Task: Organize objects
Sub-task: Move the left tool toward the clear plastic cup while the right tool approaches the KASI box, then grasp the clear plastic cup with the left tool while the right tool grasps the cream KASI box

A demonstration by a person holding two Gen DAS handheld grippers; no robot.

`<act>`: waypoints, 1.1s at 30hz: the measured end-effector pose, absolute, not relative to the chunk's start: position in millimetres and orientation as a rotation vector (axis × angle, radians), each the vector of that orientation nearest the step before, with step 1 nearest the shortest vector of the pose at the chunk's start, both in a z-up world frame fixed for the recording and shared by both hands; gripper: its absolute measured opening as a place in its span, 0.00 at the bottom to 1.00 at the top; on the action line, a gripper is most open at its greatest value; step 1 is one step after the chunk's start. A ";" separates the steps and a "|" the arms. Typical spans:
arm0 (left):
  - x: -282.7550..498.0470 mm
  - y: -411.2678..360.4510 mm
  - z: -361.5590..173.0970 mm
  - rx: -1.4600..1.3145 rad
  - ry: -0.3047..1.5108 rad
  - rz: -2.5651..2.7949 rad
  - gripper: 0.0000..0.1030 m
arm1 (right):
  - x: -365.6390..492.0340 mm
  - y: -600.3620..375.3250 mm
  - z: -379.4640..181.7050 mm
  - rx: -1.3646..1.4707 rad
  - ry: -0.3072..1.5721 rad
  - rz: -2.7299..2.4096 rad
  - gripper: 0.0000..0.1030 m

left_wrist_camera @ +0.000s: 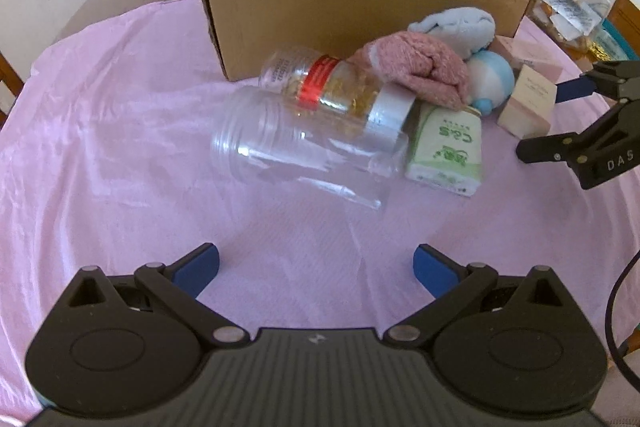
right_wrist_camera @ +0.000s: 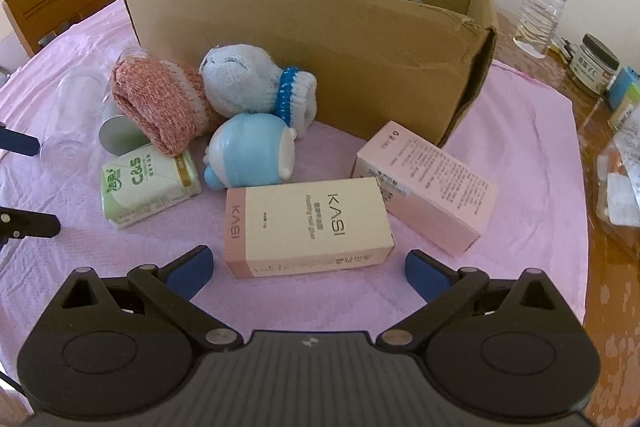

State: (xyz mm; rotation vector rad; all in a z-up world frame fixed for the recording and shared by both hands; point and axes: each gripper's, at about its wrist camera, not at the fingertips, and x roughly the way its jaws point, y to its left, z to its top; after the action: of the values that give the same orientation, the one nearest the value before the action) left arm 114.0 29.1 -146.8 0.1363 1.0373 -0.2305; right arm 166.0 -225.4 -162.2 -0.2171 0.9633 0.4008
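Box (right_wrist_camera: 320, 39) contents mostly hidden behind cardboard wall

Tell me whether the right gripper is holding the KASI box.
No: the right gripper is open, and the KASI box lies on the cloth ahead.

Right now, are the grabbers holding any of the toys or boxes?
No, nothing is held. The left gripper is open above bare pink cloth. The right gripper is open too, close to the KASI box without gripping it.

One cardboard box (right_wrist_camera: 304, 39), two pink cartons (right_wrist_camera: 308, 227) (right_wrist_camera: 428, 187), two clear jars (left_wrist_camera: 304, 147) (left_wrist_camera: 332, 87), one tissue pack (right_wrist_camera: 148, 183), two knitted socks (right_wrist_camera: 160, 103) (right_wrist_camera: 256, 83)
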 end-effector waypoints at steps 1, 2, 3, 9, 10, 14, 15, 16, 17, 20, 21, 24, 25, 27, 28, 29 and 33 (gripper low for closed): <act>115.9 29.4 -146.9 0.140 1.035 -0.239 1.00 | 165.9 -224.9 -162.4 -0.219 0.961 0.404 1.00; 117.3 29.7 -146.9 0.146 1.033 -0.249 1.00 | 166.5 -224.6 -162.6 -0.220 0.959 0.407 1.00; 118.8 30.2 -146.7 0.152 1.033 -0.259 1.00 | 167.6 -224.0 -162.7 -0.220 0.956 0.409 1.00; 128.8 29.0 -147.3 0.182 1.009 -0.321 1.00 | 173.8 -217.5 -163.5 -0.218 0.949 0.407 1.00; 130.3 28.9 -147.5 0.184 1.005 -0.328 1.00 | 174.3 -216.7 -163.6 -0.217 0.948 0.405 1.00; 137.3 28.9 -147.8 0.192 0.991 -0.348 1.00 | 174.1 -216.6 -163.8 -0.212 0.944 0.399 1.00; 138.7 28.9 -147.6 0.195 0.990 -0.353 1.00 | 173.6 -216.6 -163.8 -0.212 0.942 0.399 1.00; 140.4 28.6 -147.6 0.197 0.992 -0.355 1.00 | 173.5 -216.8 -163.8 -0.211 0.942 0.398 1.00; 141.9 28.5 -147.5 0.202 0.992 -0.357 1.00 | 173.4 -216.8 -163.8 -0.210 0.941 0.397 1.00; 143.3 26.1 -144.9 0.252 0.972 -0.357 1.00 | 173.3 -216.1 -164.0 -0.209 0.943 0.393 1.00; 143.5 25.0 -144.0 0.273 0.966 -0.359 0.99 | 173.4 -215.6 -164.1 -0.209 0.944 0.393 1.00; 145.2 24.2 -142.9 0.323 0.945 -0.358 0.99 | 173.9 -215.2 -163.8 -0.211 0.947 0.393 1.00; 146.6 24.1 -142.8 0.333 0.942 -0.361 0.99 | 174.7 -214.6 -163.7 -0.211 0.949 0.393 1.00; 149.0 23.5 -142.1 0.342 0.943 -0.371 0.99 | 175.7 -214.6 -163.3 -0.212 0.955 0.392 1.00; 150.3 23.1 -141.8 0.347 0.942 -0.372 0.99 | 176.4 -214.3 -163.2 -0.213 0.958 0.392 1.00; 151.1 22.4 -141.7 0.353 0.942 -0.376 0.99 | 176.7 -214.1 -163.3 -0.213 0.960 0.392 1.00; 151.4 19.4 -139.2 0.377 0.924 -0.397 0.99 | 177.6 -214.7 -163.0 -0.216 0.965 0.394 1.00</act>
State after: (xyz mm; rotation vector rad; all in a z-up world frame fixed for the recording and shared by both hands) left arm 151.4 19.4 -139.2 0.3775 0.9244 -0.3967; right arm 177.6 -214.7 -163.0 -0.2157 0.9648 0.3943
